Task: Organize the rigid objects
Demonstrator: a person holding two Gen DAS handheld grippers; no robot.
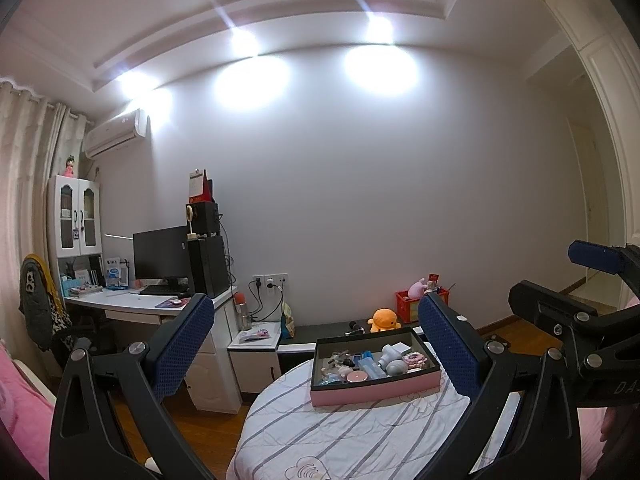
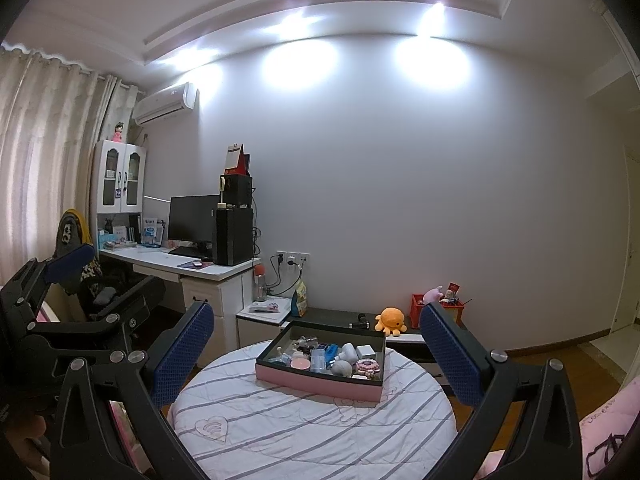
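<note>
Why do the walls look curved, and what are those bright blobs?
Both views: the fisheye lens bows the wall and ceiling lines. Left wrist: spotlights flare into streaks and wash the wall white. Right wrist: same glare; the box stays fairly sharp.

We hold our left gripper point(image 1: 316, 344) wide apart above the round striped table point(image 1: 340, 432), framing the pink box point(image 1: 376, 386) of small items, our right gripper point(image 1: 560, 280) alongside.
</note>
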